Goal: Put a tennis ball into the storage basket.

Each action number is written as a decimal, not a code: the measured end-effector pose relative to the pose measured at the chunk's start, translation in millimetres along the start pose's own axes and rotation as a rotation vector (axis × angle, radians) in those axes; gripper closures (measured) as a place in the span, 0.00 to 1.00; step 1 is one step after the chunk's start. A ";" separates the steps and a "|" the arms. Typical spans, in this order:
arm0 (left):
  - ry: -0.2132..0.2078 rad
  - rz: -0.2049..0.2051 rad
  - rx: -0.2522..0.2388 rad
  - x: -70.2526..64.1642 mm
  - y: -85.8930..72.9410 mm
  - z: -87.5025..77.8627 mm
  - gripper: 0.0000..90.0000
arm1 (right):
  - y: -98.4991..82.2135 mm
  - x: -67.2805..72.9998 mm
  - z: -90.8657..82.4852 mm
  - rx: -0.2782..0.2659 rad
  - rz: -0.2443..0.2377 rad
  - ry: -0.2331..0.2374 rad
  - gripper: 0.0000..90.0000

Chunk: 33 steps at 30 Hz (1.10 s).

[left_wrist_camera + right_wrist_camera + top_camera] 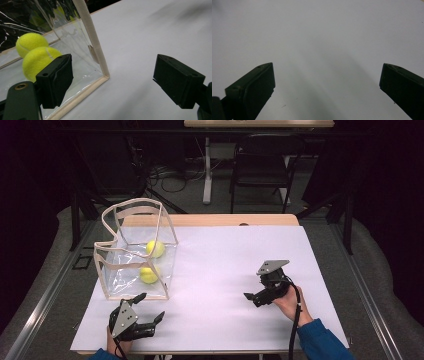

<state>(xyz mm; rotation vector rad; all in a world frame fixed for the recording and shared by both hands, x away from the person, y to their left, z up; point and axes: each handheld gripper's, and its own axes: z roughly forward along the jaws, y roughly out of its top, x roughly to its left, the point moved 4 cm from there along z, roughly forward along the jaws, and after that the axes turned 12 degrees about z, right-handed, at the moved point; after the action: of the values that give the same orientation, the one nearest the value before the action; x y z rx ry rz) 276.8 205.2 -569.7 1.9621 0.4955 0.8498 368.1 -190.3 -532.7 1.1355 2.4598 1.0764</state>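
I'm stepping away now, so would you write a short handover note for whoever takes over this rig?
Left gripper: open, empty, at the near corner of the clear bag.
Right gripper: open, empty, over the bare white table cover.
Two tennis balls lie inside the bag, which stands open on the table's left.
Done: both balls are bagged.
Left: probably handling the bag itself; neither gripper touches it.

1. No lettering, brand, number or sign can be read in any view.
2. The two tennis balls (155,249) (149,274) show only their pale seam lines, no print.
3. The clear bag (120,267) and the white tabletop (225,265) bear no legible marks.
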 end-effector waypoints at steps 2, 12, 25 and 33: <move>0.001 0.000 -0.002 0.0 0.2 0.2 0.18 | -4.3 -0.9 -1.7 -0.002 0.007 -0.002 0.00; 0.001 0.001 0.002 -0.1 -0.1 0.6 0.18 | -25.5 -4.6 -9.5 -0.037 0.030 -0.019 0.00; 0.000 -0.001 0.005 0.2 -0.5 2.0 0.18 | -49.5 -6.2 -15.4 -0.094 0.051 -0.053 0.00; 0.003 -0.002 0.007 0.5 -0.8 2.4 0.18 | -57.6 -7.0 -20.2 -0.128 0.054 -0.074 0.00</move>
<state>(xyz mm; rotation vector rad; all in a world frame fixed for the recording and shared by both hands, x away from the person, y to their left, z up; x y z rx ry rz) 278.9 204.5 -571.0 1.9674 0.5024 0.8508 330.6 -230.9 -559.6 1.1862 2.2811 1.1668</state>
